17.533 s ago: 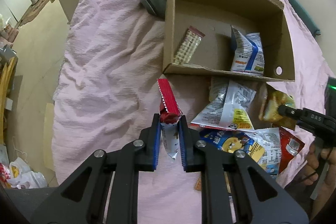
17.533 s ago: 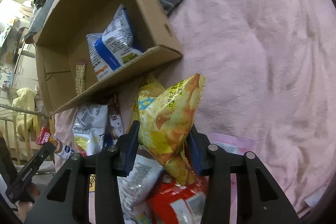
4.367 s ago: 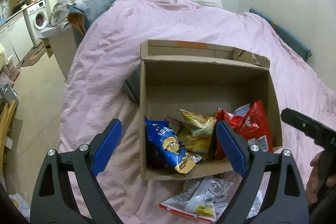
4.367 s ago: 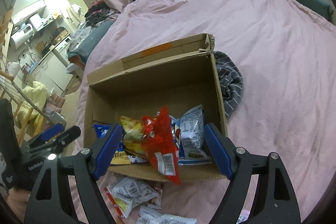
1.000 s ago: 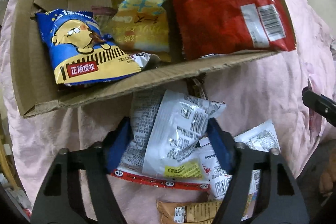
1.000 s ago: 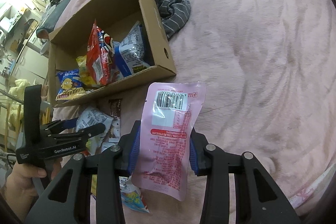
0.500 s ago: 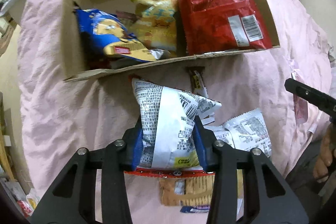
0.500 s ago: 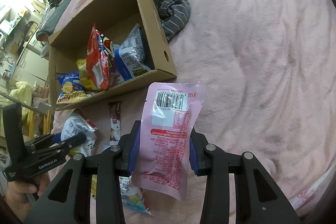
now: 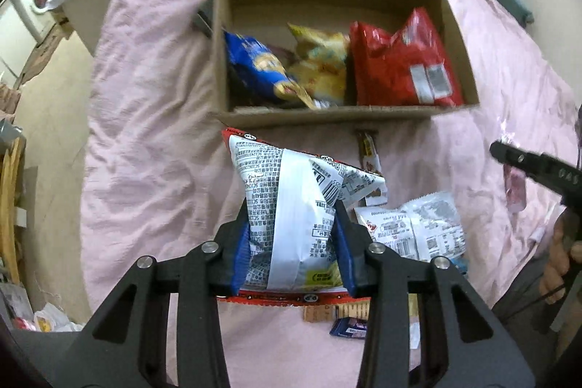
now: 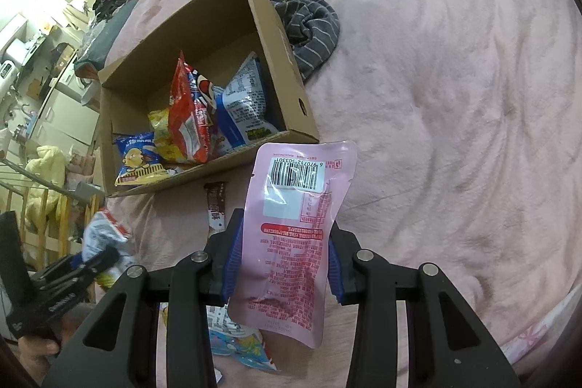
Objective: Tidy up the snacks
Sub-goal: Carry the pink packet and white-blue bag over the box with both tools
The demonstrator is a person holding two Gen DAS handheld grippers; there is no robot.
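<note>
My left gripper [image 9: 293,248] is shut on a white printed snack bag [image 9: 291,206] with a red edge, held above the pink bed in front of the cardboard box [image 9: 327,117]. Inside the box lie a blue bag [image 9: 254,64], a yellow bag [image 9: 320,64] and a red bag [image 9: 400,64]. My right gripper [image 10: 282,257] is shut on a flat pink pouch [image 10: 294,235] with a barcode, held upright to the right of the box [image 10: 287,35]. In the right wrist view the left gripper [image 10: 91,260] carries the white bag [image 10: 103,231] at lower left.
Loose snacks stay on the bed: a white packet [image 9: 414,228], a brown bar [image 9: 367,148], a tan pack [image 9: 320,313] and a small blue one [image 9: 349,326]. A grey striped cloth [image 10: 309,17] lies beside the box. The bed's left edge drops to the floor [image 9: 47,119].
My left gripper closed on the white bag and lifted it off the pile, pulling back from the box. The right gripper kept still with the pink pouch.
</note>
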